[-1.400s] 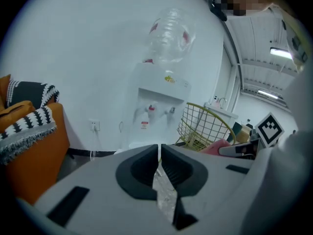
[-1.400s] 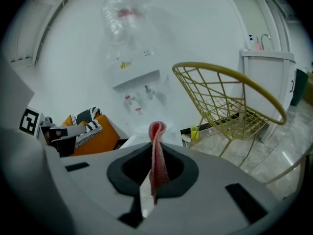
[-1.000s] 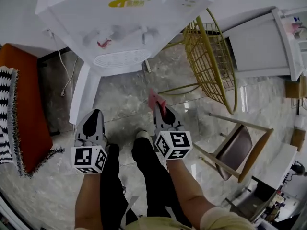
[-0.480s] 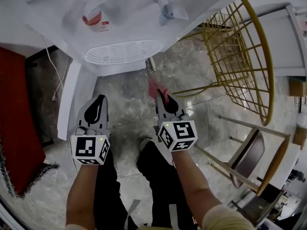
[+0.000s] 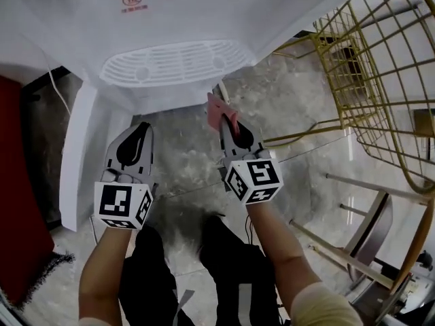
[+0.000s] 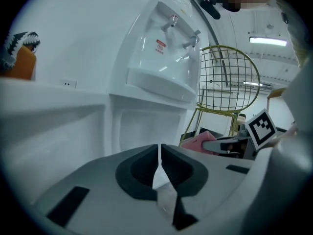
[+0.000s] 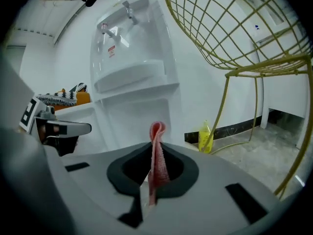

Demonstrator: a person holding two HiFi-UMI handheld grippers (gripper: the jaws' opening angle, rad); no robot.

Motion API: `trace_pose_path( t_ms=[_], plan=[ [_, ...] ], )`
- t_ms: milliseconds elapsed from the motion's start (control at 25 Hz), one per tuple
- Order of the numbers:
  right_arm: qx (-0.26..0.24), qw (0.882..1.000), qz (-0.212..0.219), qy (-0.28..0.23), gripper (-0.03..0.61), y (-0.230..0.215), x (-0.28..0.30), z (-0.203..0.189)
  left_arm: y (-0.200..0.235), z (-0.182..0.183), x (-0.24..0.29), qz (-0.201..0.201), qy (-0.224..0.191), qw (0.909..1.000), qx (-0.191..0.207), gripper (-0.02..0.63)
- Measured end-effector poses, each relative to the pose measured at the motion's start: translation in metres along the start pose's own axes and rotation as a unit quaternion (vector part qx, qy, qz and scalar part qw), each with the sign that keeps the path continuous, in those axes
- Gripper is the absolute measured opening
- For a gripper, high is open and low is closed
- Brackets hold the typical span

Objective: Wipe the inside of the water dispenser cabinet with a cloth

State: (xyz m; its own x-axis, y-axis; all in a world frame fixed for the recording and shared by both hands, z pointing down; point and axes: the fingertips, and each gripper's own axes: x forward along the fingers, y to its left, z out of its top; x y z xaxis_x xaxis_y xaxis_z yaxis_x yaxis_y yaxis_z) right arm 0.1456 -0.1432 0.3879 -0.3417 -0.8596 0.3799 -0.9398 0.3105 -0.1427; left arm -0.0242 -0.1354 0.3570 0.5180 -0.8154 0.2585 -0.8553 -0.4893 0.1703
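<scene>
The white water dispenser [image 5: 175, 19] stands in front of me, its cabinet door [image 5: 75, 148] swung open to the left. In the left gripper view the white cabinet inside [image 6: 142, 127] shows below the drip tray [image 6: 159, 84]. My left gripper [image 5: 142, 129] is shut with nothing in it [image 6: 160, 153], just right of the open door. My right gripper [image 5: 225, 119] is shut on a pink cloth [image 5: 218, 109], whose fold sticks up between the jaws [image 7: 157, 153]. Both grippers point at the cabinet front [image 7: 142, 119], a short way off it.
A gold wire chair [image 5: 380, 60] stands close on the right. A yellow bottle [image 7: 205, 135] sits on the marble floor beside the dispenser. A red rug [image 5: 17, 202] lies at the left and a wooden chair [image 5: 380, 250] at the lower right. My legs are below the grippers.
The view has dropped and closed in on the dispenser. Both grippers have moved forward toward the cabinet, the right one still holding the pink cloth.
</scene>
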Motion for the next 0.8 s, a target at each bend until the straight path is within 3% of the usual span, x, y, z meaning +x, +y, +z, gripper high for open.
trace_pose_path(
  t_ms=[240, 440, 600, 720, 800],
  plan=[
    [0.003, 0.998, 0.0, -0.058, 0.026, -0.013, 0.041, -0.016, 0.012, -0.034, 0.029, -0.01, -0.013, 0.9999, -0.003, 0.029],
    [0.006, 0.992, 0.006, -0.124, 0.026, -0.016, 0.067, -0.005, 0.028, -0.037, 0.046, -0.007, -0.05, 0.9985, -0.021, 0.029],
    [-0.016, 0.988, 0.0, -0.157, 0.026, -0.014, 0.076, 0.007, 0.033, -0.035, 0.048, -0.006, -0.064, 0.9979, 0.008, 0.029],
    [-0.005, 0.983, -0.014, -0.18, 0.026, -0.02, 0.073, 0.017, 0.034, -0.036, 0.045, -0.002, -0.072, 0.9968, 0.035, 0.029],
    [0.002, 0.982, -0.02, -0.19, 0.026, -0.022, 0.072, 0.022, 0.04, -0.033, 0.041, 0.004, -0.079, 0.9963, 0.033, 0.029]
  ],
)
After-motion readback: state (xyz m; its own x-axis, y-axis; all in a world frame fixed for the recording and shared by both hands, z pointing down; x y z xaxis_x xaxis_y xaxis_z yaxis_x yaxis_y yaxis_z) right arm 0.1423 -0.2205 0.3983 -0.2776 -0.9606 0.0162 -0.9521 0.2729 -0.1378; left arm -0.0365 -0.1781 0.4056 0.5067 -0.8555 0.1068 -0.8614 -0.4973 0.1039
